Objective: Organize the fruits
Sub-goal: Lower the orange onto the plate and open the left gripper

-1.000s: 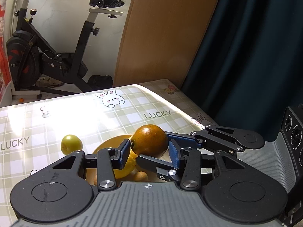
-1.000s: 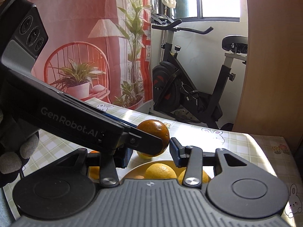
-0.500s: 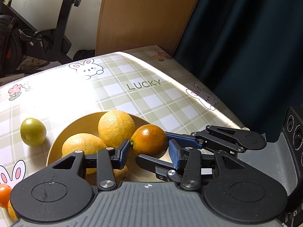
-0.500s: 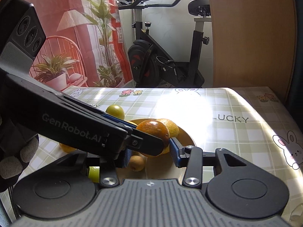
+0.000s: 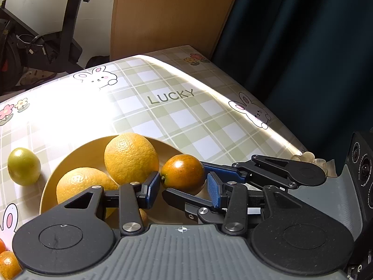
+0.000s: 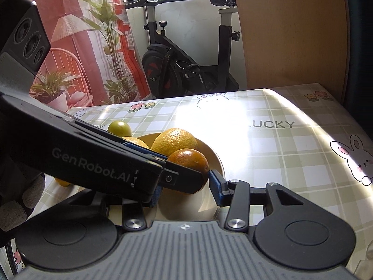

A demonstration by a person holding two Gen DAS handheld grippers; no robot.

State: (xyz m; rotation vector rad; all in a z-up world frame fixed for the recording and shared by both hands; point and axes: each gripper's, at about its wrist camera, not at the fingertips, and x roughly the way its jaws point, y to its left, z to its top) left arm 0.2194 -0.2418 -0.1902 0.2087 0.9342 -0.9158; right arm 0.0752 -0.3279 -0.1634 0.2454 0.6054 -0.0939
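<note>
Fruit fills a shallow yellow bowl on the surface, whose glossy cloth is checked green and white with printed rabbits and the word LUCKY. Two large pebbly-skinned yellow oranges lie in the bowl; a smooth round green fruit sits on the cloth just left of it. At the frame's centre, a small dark orange with a shiny, finely speckled skin is held over the bowl's right side, touching the nearer big orange. Both tools grip it: the left tool clamps it between blue ribbed pads, angled steeply down, while the right tool comes in from the right of the left-wrist view, its thin black fingers crossing the left one's, pads pressed on the same fruit. A gloved hand shows at the lower left of the right-wrist view.
</note>
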